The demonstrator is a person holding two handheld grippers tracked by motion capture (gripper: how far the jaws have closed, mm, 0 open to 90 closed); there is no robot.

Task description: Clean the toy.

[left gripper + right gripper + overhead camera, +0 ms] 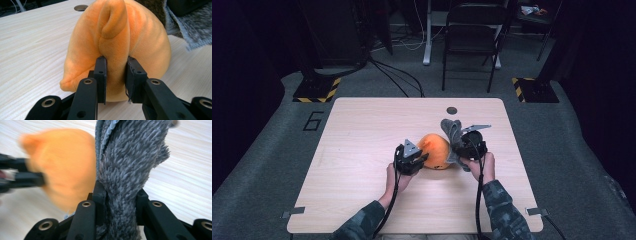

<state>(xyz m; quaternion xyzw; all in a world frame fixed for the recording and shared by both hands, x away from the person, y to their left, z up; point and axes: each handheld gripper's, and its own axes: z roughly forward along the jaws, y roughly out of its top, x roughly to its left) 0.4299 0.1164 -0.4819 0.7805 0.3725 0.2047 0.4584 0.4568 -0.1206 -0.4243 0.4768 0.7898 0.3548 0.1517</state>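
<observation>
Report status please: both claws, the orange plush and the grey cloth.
Left claw shut on orange plush. Right claw shut on grey cloth. Cloth touches plush on table. Nothing in the way.

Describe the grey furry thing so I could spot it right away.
Start at the pale wooden table and find the orange plush near its middle. The grey cloth stands just to the plush's right, pinched between the jaws of the right gripper. It is the shaggy, dark grey piece with a knitted edge; the plush beside it is smooth and orange.
</observation>
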